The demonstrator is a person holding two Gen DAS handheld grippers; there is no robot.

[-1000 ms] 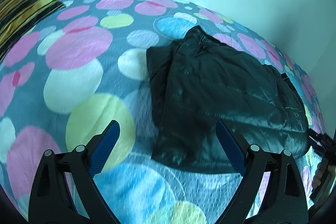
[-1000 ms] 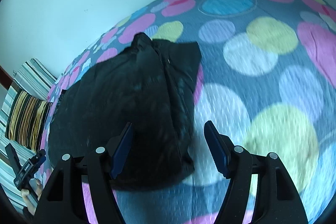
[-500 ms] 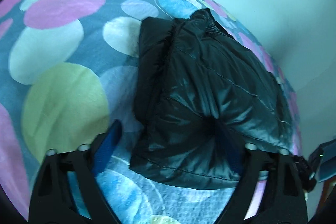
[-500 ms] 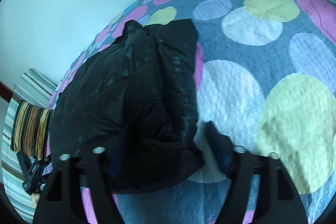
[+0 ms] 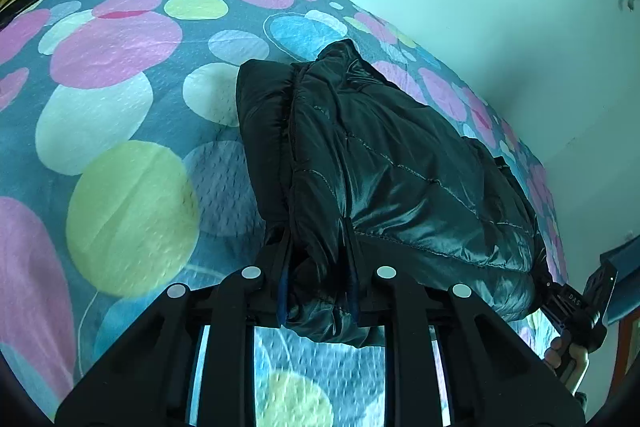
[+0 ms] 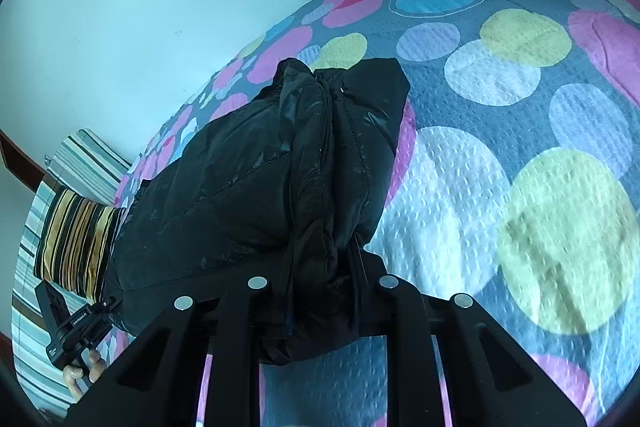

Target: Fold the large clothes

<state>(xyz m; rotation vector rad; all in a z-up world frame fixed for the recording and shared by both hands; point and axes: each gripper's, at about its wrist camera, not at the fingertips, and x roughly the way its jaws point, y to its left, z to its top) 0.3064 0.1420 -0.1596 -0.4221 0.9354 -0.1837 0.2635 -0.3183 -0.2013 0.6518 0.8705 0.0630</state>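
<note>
both hand-held grippers, left (image 5: 316, 279) and right (image 6: 320, 287), clench a folded black puffer jacket (image 5: 380, 163) on a polka-dot bedspread (image 5: 120, 107).

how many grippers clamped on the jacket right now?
2. The left gripper pinches one near corner of the black jacket; the right gripper pinches the other near corner. Both sets of jaws are shut on fabric.

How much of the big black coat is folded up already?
Some of it: the black coat already lies doubled over lengthwise on the spotted bedspread. Right now the left tongs and right tongs each pinch its near edge. The last fold toward the far end isn't done.
</note>
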